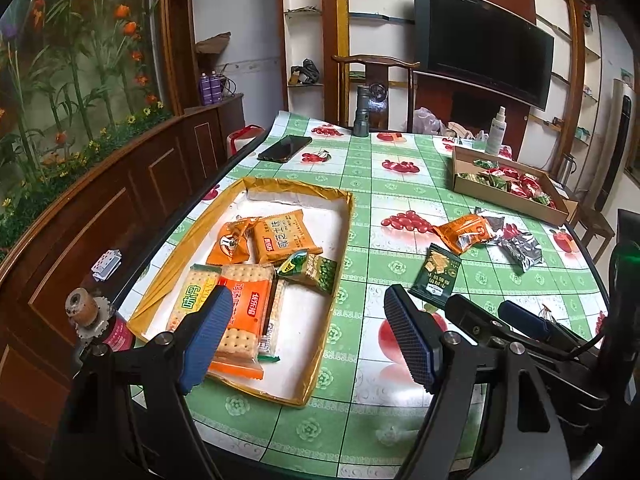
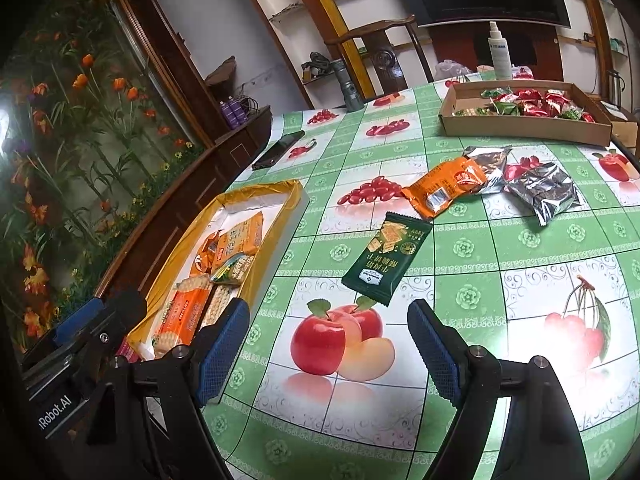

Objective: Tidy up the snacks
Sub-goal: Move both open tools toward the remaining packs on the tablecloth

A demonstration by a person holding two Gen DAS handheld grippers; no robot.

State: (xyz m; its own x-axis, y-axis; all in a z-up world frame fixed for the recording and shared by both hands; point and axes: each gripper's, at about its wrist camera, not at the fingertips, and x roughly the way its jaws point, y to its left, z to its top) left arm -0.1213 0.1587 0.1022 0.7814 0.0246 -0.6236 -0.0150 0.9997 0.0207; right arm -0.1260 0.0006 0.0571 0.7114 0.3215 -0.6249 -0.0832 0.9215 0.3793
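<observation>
Inside the shallow yellow-rimmed tray (image 1: pixel 344 216) lie five snack packets — two orange ones, two cracker sleeves and one green pea bag (image 1: pixel 310 270). Beyond it on the green fruit-print tablecloth (image 2: pixel 460 248) lie four loose packets: one dark green wrapper (image 2: pixel 386 262), one orange, two silver. Both the left gripper (image 1: pixel 308 328) and right gripper (image 2: pixel 328 344) hover empty, jaws spread.

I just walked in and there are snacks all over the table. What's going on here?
Someone is sorting snacks with a handheld gripper in each hand. Several packets already lie in the yellow-rimmed tray. A dark green packet, an orange packet and silver packets still lie loose on the table. The left gripper and the right gripper are both open and empty, the right nearest the dark green packet.
</observation>
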